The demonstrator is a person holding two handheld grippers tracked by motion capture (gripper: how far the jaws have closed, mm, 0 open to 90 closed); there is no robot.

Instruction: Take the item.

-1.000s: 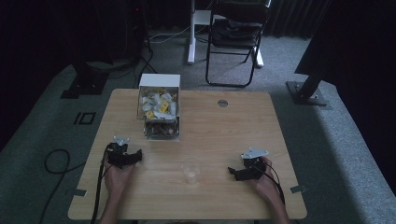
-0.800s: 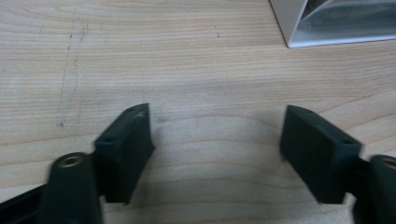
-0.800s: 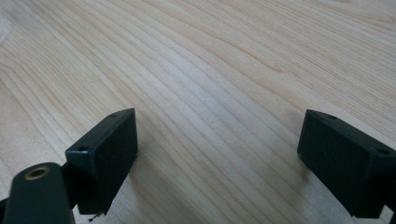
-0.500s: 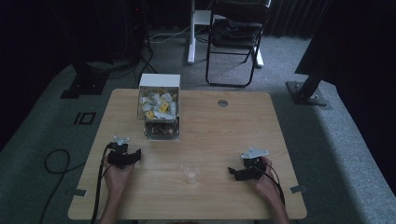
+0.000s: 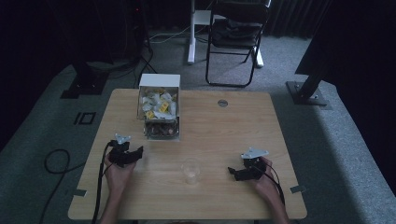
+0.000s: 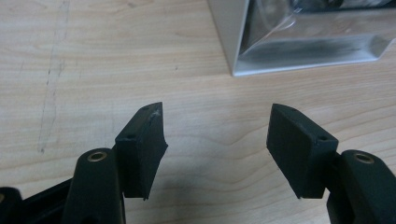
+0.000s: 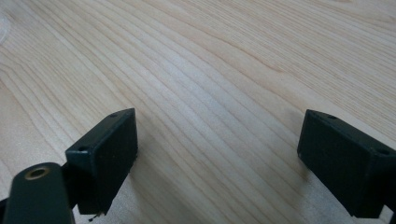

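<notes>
On the wooden table, seen from the high view, we note wide bare stretches of tabletop: the right half is open from the small round grommet near the far edge down to the near edge, and the middle strip between the two hands carries one item, a clear plastic cup. We record the cup standing upright, near the front edge, roughly midway between the grippers and apart from both. It is transparent and hard to read against the wood; we cannot tell whether it holds anything.

The left gripper rests low on the table near the left edge, held by the left hand, its cable trailing off the near side. In the left gripper view its jaws stand wide apart with bare wood between them, nothing held. Just ahead of it sits the clear-walled box, its near corner showing in that view. From above we see the box toward the far left of the table, its upper part filled with white and yellow packets, its lower part with brownish items too small to identify.

The right gripper lies near the right front corner in the right hand. Its jaws are likewise spread, with empty wood grain between them.

Beyond the far edge, on the carpet, stands a folding chair.
</notes>
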